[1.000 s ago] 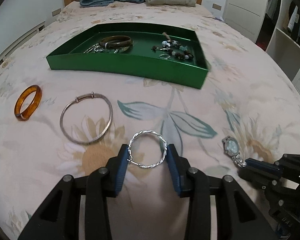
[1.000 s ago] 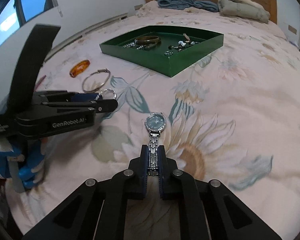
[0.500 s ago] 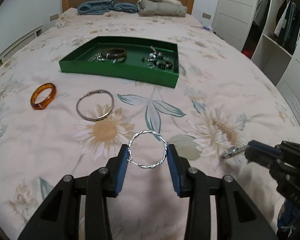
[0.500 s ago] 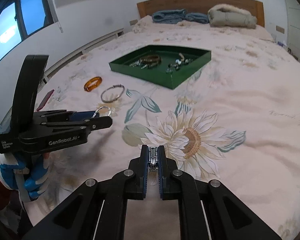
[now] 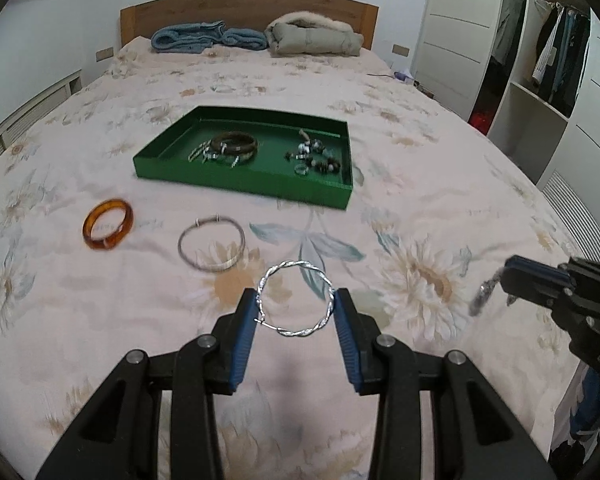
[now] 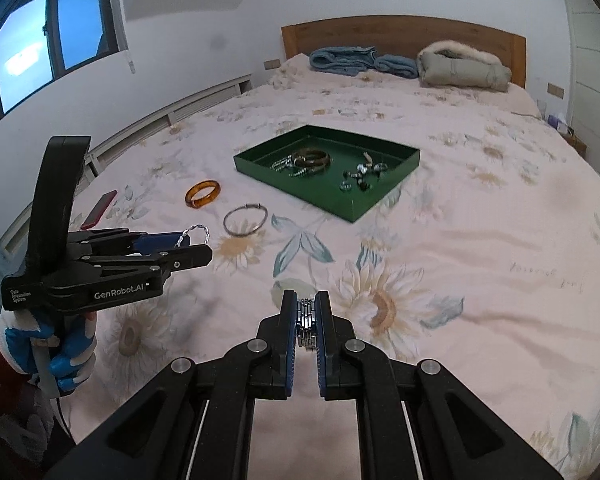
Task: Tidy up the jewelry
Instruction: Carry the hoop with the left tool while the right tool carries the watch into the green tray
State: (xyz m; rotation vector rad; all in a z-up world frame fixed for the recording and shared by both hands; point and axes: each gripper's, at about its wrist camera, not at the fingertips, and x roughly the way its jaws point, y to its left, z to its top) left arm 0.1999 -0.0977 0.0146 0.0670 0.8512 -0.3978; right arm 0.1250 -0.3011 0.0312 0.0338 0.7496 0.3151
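Our left gripper (image 5: 295, 309) pinches the twisted silver bangle (image 5: 296, 298) across its width and our right gripper (image 6: 307, 322) clamps the wristwatch band (image 6: 306, 322), both lifted over the bedspread's near edge, bound for the green tray (image 5: 240, 188)

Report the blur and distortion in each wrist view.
Left wrist view: fisheye bends the bed edges; the twisted bangle between the left gripper pads is sharp, the green tray slightly smeared. Right wrist view: the watch band is crisp, the window glares.
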